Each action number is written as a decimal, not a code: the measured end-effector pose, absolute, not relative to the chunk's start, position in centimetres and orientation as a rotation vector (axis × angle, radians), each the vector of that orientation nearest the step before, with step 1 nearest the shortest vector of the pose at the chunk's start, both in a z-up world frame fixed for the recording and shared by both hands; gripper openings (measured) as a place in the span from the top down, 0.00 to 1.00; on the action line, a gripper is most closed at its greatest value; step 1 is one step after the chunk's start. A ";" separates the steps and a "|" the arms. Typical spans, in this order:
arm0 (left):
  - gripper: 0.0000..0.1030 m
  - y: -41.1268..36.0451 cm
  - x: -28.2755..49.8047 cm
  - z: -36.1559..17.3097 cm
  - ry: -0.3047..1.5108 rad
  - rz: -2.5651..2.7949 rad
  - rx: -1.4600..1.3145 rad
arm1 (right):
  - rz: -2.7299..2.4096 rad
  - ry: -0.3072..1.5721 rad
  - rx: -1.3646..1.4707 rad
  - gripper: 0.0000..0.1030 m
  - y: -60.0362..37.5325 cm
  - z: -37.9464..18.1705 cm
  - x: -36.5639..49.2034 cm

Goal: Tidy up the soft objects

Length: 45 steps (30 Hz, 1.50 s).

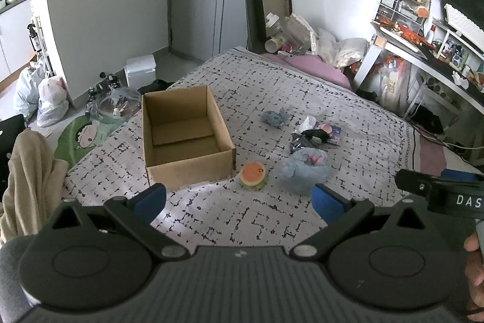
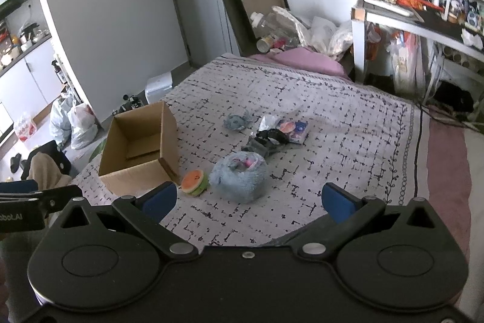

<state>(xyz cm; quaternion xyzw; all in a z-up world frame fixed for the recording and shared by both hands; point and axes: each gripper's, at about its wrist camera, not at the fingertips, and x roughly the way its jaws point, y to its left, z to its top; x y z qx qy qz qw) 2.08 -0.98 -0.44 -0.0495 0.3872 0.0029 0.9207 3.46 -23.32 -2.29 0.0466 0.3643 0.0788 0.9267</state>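
- Two grippers hover above the near edge of a bed (image 1: 272,87) covered in a grey patterned spread; the left gripper (image 1: 239,199) and the right gripper (image 2: 248,199) both have their blue-padded fingers spread wide, holding nothing.
- A cardboard box (image 1: 184,138) sits open on the left part of the bed, empty apart from a loose cardboard flap on its floor.
- A small burger-shaped plush (image 1: 253,175) lies just beside the box's near right corner.
- A fluffy blue plush (image 1: 304,168) with a pink patch lies just right of the burger, nearly touching it.
- Farther back, a smaller blue plush (image 1: 275,117) rests alone on the spread.
- Right of it lies a cluster: a black soft item (image 1: 314,136), a crumpled white piece, and a flat colourful packet (image 1: 331,129), touching one another.
- A pink pillow (image 1: 314,65) lies at the far end, and a cluttered desk (image 1: 423,53) stands to the right.
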 end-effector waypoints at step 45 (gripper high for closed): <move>0.37 -4.3 17.0 -9.0 0.929 -0.210 -0.149 | 0.147 0.949 0.538 0.40 -27.3 -12.1 15.4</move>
